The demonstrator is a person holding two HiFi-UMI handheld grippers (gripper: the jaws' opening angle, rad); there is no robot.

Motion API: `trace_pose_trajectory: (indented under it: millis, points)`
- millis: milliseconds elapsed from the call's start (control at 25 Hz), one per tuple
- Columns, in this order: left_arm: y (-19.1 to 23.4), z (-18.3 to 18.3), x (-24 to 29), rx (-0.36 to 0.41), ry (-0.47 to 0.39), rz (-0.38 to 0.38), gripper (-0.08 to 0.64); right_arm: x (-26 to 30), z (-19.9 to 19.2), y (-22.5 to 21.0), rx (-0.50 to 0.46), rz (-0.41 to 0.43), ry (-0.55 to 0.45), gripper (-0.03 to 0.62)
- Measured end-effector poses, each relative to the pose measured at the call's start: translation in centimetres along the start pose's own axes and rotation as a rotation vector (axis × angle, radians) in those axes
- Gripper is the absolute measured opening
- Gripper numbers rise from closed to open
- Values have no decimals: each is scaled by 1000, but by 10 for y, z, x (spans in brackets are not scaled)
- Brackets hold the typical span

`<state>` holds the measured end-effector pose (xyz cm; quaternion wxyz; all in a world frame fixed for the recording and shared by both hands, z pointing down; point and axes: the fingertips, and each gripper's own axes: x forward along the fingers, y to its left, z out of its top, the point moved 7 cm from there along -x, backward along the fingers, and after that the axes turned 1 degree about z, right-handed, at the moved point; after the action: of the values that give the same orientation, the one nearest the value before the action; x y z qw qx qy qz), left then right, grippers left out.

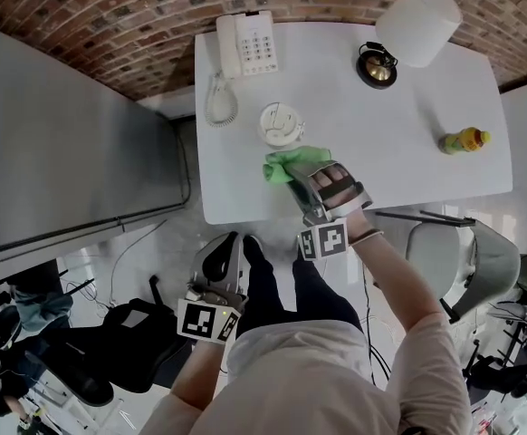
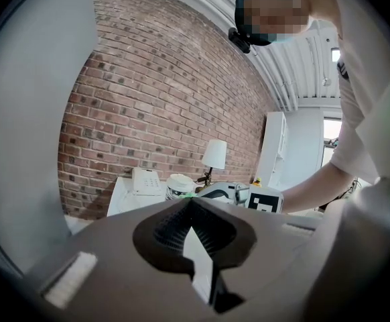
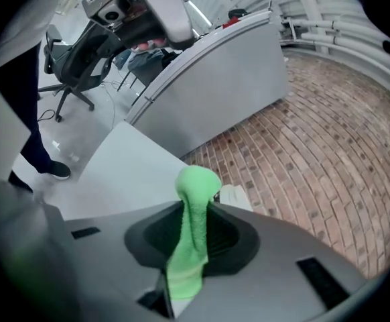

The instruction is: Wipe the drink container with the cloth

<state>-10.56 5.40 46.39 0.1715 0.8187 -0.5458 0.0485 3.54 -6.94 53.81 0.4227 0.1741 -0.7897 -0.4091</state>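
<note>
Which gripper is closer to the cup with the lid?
The right. The right hand-held gripper is over the table's front edge, just beside the cup, pinching the cloth. The left hand-held gripper is off the table, down by the person's legs.

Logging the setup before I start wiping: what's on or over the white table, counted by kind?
Phone: 1
Lamp: 1
Cup: 1
Bottle: 1
Cloth: 1, held in the right gripper
Total: 5
</note>
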Motion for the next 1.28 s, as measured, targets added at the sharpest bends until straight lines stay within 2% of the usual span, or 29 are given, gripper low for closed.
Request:
trace_pose_trajectory:
  millis: [320,760,1280]
  points:
    - [-19,2,6,-9,-17,47,-2,-1,-10,-5,-67,10,-50,66]
    - [-20,-4,12,-24,-18,116,-2,21,-28,-7,-137,28,-88,66]
    - [-21,-3,23,-25,-37,114,-2,37,-36,-2,-159,68,-126,66]
